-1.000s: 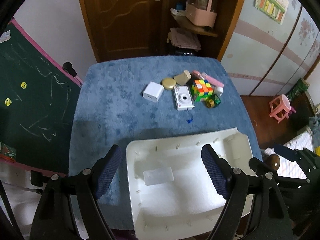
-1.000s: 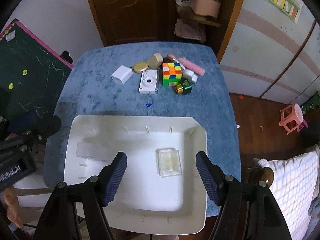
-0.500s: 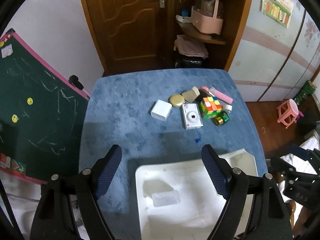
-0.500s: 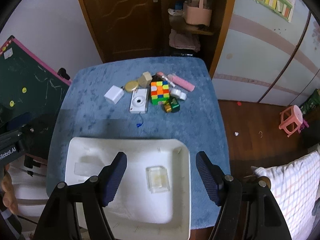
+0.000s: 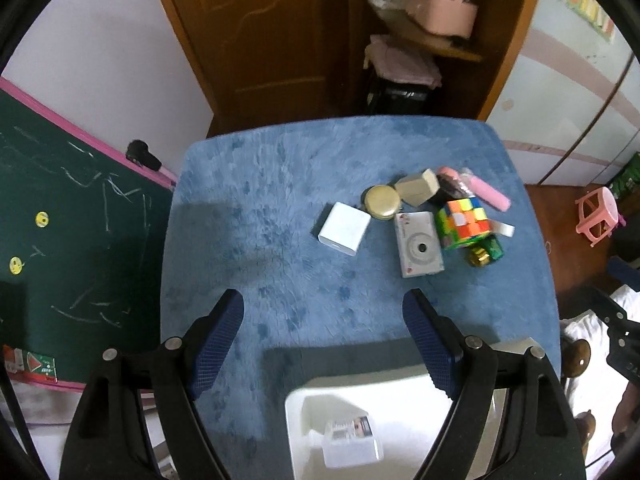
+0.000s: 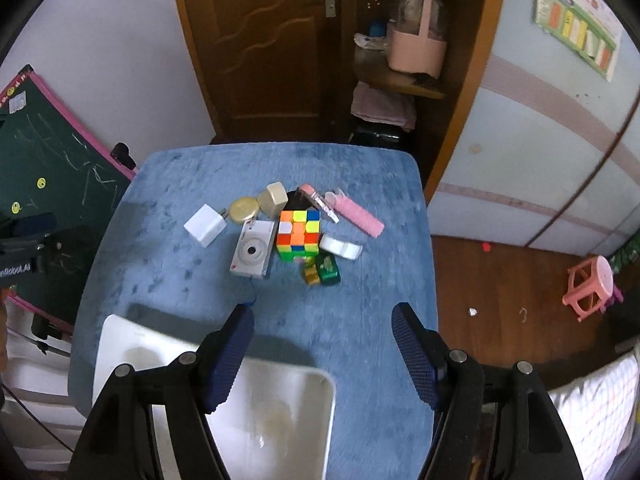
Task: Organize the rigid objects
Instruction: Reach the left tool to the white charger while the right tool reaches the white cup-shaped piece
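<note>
A white tray (image 5: 304,408) sits at the near edge of the blue table, with a clear plastic box (image 5: 350,442) inside; it also shows in the right wrist view (image 6: 316,420). Farther back lies a cluster: white charger (image 5: 344,229), gold round tin (image 5: 382,203), beige block (image 5: 418,187), white toy camera (image 5: 418,245), colourful cube (image 5: 464,222), pink case (image 5: 490,192), tape roll (image 6: 340,247), green-gold item (image 6: 324,270). My left gripper (image 5: 324,346) is open and empty above the table's near part. My right gripper (image 6: 322,356) is open and empty too.
The blue table (image 6: 180,280) stands before a wooden door (image 6: 264,48) and shelf with a pink basket (image 6: 416,50). A green chalkboard (image 5: 60,220) leans at the left. A pink stool (image 6: 590,290) stands on the floor at the right.
Both grippers have pulled back and up from the tray; the tray now sits low in both views and the object cluster is nearer the centre. Both stay open.
</note>
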Demonstrator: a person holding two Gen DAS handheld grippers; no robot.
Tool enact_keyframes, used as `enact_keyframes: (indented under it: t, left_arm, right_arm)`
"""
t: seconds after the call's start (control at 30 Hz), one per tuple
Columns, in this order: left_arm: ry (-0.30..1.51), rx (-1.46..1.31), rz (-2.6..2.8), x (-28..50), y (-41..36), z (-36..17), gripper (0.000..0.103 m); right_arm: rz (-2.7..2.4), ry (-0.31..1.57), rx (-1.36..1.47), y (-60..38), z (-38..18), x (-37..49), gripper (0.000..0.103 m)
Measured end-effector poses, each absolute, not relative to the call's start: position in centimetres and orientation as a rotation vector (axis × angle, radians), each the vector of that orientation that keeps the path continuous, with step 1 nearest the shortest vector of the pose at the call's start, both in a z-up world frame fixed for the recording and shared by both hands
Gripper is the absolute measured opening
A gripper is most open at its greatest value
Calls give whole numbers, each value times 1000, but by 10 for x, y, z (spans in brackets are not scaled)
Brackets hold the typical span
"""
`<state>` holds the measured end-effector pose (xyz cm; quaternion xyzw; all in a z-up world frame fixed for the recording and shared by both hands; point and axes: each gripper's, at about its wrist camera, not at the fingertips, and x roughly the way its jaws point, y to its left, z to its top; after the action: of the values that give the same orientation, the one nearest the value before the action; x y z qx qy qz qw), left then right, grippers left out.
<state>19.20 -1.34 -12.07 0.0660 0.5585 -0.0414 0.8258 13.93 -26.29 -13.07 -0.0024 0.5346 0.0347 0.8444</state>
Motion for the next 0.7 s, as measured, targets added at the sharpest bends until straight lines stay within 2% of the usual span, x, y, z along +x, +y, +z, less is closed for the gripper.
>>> enact_keyframes:
  t: [0.33,0.63,0.7]
  left_arm:
    - [1333,146,-137,252,-20,-188,84]
    - [1420,211,-134,290,-30,-249,84]
    - [1431,253,-133,295,-33,-259,84]
  right_arm:
    - [164,1144,-168,-269,-198,197,72]
    - [242,1193,-187,-278,-257,230,68]
    - [255,1199,-198,-279,-267,237,65]
